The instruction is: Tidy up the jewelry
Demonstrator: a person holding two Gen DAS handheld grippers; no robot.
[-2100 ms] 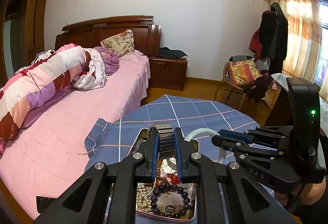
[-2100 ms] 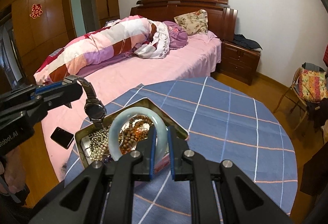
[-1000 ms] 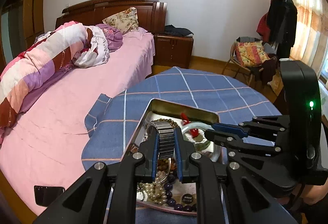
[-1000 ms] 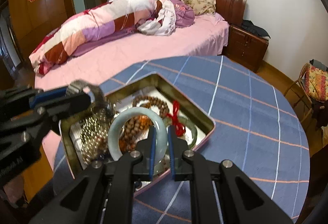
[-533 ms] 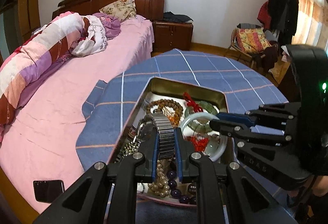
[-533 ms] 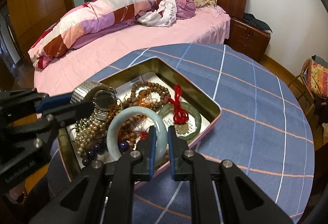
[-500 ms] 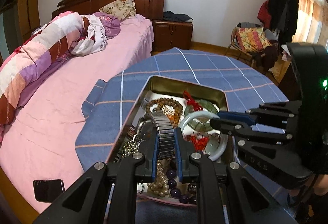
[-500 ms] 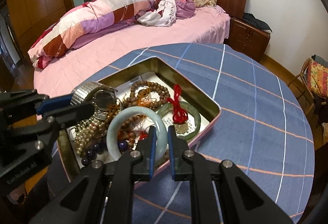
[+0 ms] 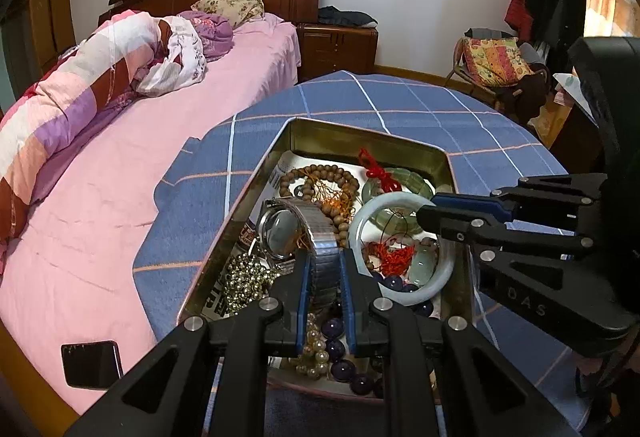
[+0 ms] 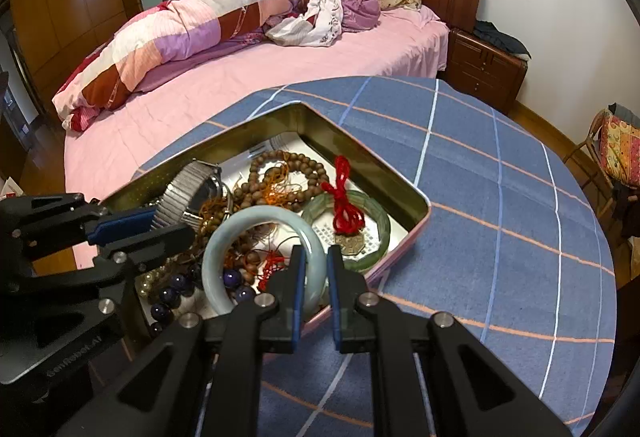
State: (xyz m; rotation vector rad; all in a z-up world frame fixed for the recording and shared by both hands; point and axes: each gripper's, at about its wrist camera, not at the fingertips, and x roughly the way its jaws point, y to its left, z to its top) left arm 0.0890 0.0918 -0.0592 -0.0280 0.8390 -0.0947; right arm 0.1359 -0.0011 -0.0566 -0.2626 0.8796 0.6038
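Note:
A metal tin full of jewelry sits on the blue checked tablecloth. My left gripper is shut on the metal band of a silver wristwatch, held low over the tin's left side. My right gripper is shut on a pale jade bangle, which hangs just above the tin's near right part. In the tin lie brown wooden beads, a green bangle with a red cord, dark purple beads and pearls.
The round table stands against a pink bed with a rolled quilt. A black phone lies on the bed near the table's edge. A chair with a cushion and hanging coats stand at the far right.
Both grippers came down toward the tin with their pieces still held. The watch dropped from above the tin to just over the jewelry, and the bangle sank slightly.

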